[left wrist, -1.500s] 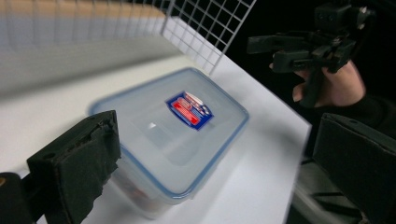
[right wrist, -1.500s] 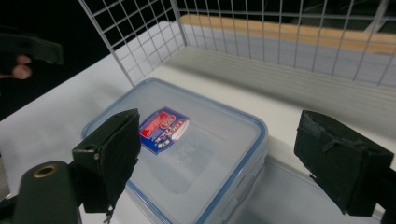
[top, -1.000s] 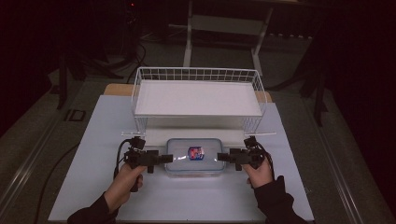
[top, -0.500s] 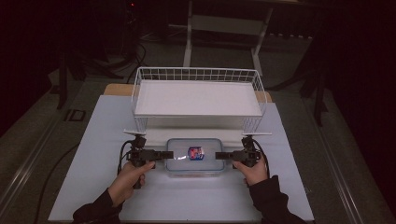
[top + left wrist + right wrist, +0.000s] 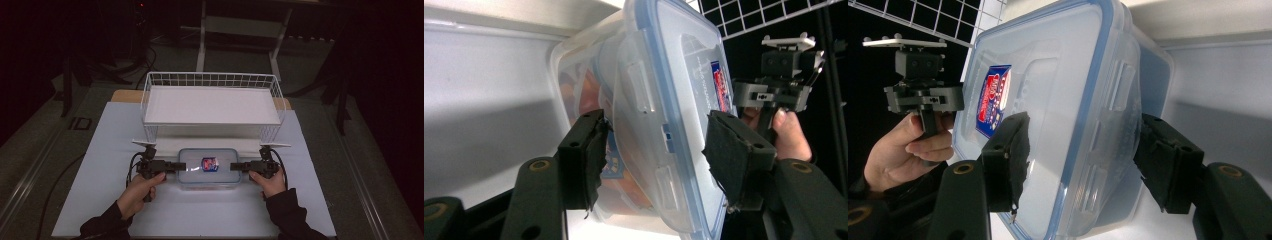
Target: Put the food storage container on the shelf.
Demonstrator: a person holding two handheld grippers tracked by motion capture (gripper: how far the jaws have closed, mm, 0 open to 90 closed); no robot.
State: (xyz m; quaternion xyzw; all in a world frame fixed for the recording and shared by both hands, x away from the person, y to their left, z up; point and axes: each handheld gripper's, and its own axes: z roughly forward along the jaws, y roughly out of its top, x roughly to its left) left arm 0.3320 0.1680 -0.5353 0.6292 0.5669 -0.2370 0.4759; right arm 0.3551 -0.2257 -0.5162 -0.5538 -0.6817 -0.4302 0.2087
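Both black two-jaw grippers are at the same thing, one per end. Left gripper (image 5: 176,167) comes in from the left side of a clear rectangular plastic food container with a blue-rimmed snap lid (image 5: 208,167), and right gripper (image 5: 236,167) mirrors it from the other side, each one gripped by a person's hand in a dark sleeve.

From the left gripper view, that gripper (image 5: 659,145) has its jaws spread fairly wide around the short end of the container (image 5: 649,90), one pad under the tub and one over the lid. The lower pad looks like it's touching the tub wall; the upper one sits right at the lid's blue rim, can't really tell whether it's pressing. The other hand (image 5: 791,135) shows farther off, holding its own tool.

Same deal in the right gripper view: the gripper (image 5: 1083,150) straddles the opposite end of the container (image 5: 1048,100), jaws wide, pads against or just beside the lid and the base. A red and blue sticker (image 5: 993,100) sits in the middle of the lid.

The container rests on a white table mat (image 5: 100,150), just in front of a white wire basket rack with a flat white shelf (image 5: 212,105). Something orange-ish is inside the tub, too blurry to say what.
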